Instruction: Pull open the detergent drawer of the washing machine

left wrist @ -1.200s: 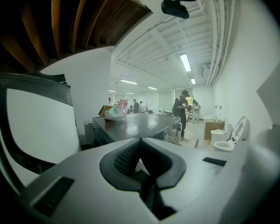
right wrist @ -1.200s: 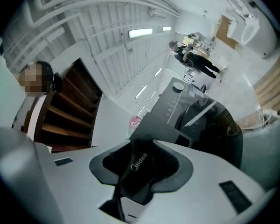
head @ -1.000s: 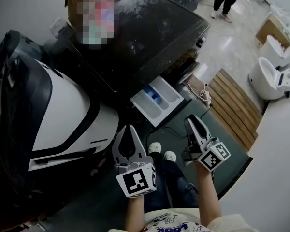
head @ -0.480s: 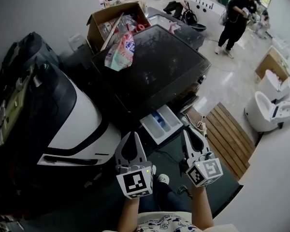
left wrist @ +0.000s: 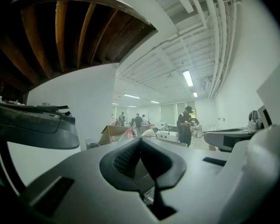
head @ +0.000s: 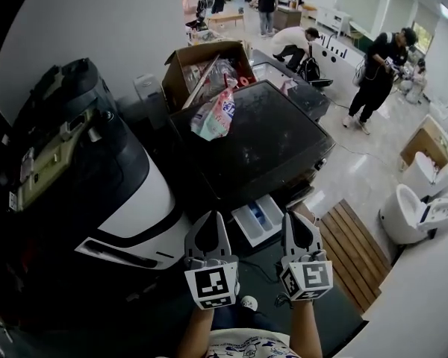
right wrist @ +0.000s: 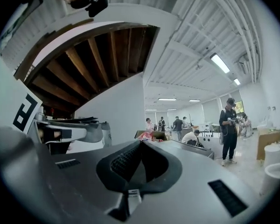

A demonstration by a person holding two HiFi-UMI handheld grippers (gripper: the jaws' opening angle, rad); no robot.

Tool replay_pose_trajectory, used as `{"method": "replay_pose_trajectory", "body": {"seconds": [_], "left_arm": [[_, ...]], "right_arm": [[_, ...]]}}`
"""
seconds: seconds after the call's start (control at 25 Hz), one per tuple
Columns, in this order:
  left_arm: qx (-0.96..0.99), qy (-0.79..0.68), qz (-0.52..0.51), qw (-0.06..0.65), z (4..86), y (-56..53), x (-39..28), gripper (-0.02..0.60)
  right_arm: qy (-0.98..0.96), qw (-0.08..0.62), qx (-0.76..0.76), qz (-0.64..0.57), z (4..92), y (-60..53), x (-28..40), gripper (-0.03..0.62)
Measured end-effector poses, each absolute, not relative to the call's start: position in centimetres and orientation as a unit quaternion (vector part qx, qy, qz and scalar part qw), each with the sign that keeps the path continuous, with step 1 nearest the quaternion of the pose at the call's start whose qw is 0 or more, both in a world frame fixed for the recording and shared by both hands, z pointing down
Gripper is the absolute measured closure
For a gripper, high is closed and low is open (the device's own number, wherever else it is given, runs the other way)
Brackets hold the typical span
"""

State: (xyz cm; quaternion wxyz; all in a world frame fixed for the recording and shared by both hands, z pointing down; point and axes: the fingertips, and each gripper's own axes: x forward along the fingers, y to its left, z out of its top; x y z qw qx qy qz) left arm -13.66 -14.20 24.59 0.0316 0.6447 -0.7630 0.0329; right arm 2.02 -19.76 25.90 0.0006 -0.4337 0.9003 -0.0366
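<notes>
Though nothing grips it, the detergent drawer [head: 258, 221] stands pulled out

At the drawer's nine o'clock, the left gripper [head: 212, 218] has its jaws pressed together, empty. The detergent drawer juts from the six o'clock edge of the washing machine [head: 269, 144], compartments exposed. At the drawer's three o'clock, the right gripper [head: 296, 218] is likewise closed, empty and apart from it.
</notes>
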Motion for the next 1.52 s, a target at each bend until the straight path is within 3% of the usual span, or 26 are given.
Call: {"method": "replay_pose_trajectory", "body": {"seconds": [0.72, 1.52], "left_arm": [[0.654, -0.756, 0.006, 0.001, 19.8, -16.5, -15.0, 0.568], [0.658, -0.753, 0.011, -0.001, 19.8, -17.3, -15.8, 0.568]], "right_arm": [[0.896, 0.012, -0.443, 0.035, 20.0, -21.8, -0.7, 0.580], [0.897, 0.026, -0.440, 0.015, 20.1, -22.7, -1.4, 0.580]]}}
